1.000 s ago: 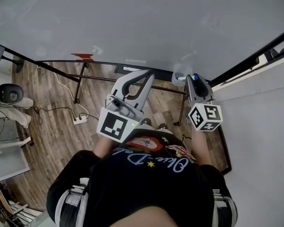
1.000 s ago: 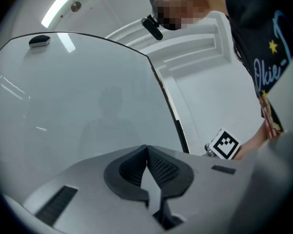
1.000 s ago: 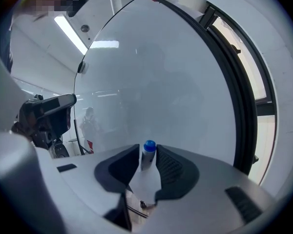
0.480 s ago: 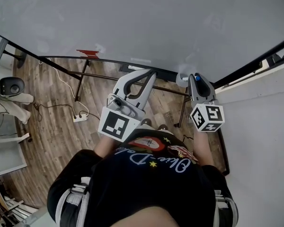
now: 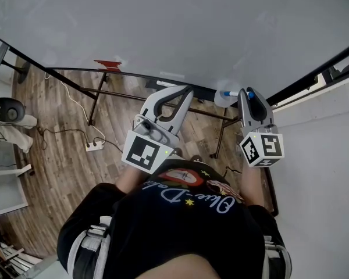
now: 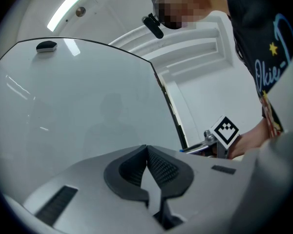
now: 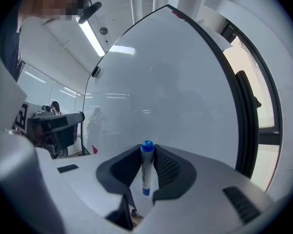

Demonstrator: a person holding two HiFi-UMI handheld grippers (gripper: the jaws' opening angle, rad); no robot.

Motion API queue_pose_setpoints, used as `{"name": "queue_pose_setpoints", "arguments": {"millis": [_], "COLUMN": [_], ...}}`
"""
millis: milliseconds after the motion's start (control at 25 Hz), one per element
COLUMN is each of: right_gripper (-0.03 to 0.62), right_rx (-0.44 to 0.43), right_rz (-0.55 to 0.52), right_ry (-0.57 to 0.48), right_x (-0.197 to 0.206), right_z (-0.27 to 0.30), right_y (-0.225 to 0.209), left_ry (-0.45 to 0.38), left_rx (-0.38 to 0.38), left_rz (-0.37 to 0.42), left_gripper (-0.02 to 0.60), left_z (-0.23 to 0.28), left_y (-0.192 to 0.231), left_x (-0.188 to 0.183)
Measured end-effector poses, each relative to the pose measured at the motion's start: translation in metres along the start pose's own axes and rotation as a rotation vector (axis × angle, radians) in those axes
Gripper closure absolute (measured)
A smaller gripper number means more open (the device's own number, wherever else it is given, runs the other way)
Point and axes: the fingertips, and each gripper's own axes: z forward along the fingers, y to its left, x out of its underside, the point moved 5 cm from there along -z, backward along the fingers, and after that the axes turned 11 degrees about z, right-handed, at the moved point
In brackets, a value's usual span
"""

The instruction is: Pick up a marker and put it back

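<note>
**Blue-capped white marker (image 7: 146, 174) gripped in the right tongs (image 5: 248, 93) in front of the board**

The marker lies lengthwise between the right tongs' ribbed black pads, with its cap at their tips and pointing at the board. These jaws have just been closing and now pinch the barrel from both sides. The lengthwise grip looks meant to let the marker be carried and slid back cap-first without swinging.

In the head view, a pale rounded holder (image 5: 222, 99) with something blue showing at its top sits at the board's lower edge, just beside the tongs' tips. It is probably where the marker belongs. I judge the pick-up done and the return not yet made.

The left tongs (image 6: 146, 148) are pressed together with nothing between them. They point level at the board, away from the marker, and seem only to be waiting out of the way.

There is no tabletop in play. The work happens at a large pale grey board with a glossy face and a thin black frame (image 5: 163, 28), which fills the top of the head view. It rests on a black metal stand (image 5: 99, 100), and a small red item (image 5: 107, 64) sits at its lower edge.

Below is a brown wood-plank floor (image 5: 64, 156), where a white power strip (image 5: 94, 147) trails its cable. A plain white wall (image 5: 320, 167) closes the right side.
</note>
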Motion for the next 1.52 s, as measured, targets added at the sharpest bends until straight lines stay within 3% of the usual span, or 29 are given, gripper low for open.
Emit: {"name": "queue_pose_setpoints", "arguments": {"millis": [280, 800, 1520], "right_gripper": [0.519, 0.519, 0.519], "right_rx": [0.009, 0.047, 0.093], "right_rz": [-0.018, 0.005, 0.012], "right_ry": [-0.082, -0.200, -0.210], "right_x": [-0.035, -0.069, -0.068], "right_z": [-0.028, -0.081, -0.089], "right_y": [0.005, 0.007, -0.010], "left_ry": [-0.017, -0.039, -0.027], "left_rx": [0.011, 0.056, 0.070], "left_rz": [-0.050, -0.059, -0.051], "left_gripper": [0.578, 0.578, 0.578], "left_z": [0.002, 0.012, 0.024], "left_y": [-0.005, -0.016, -0.019], "left_x": [0.001, -0.003, 0.000]}}
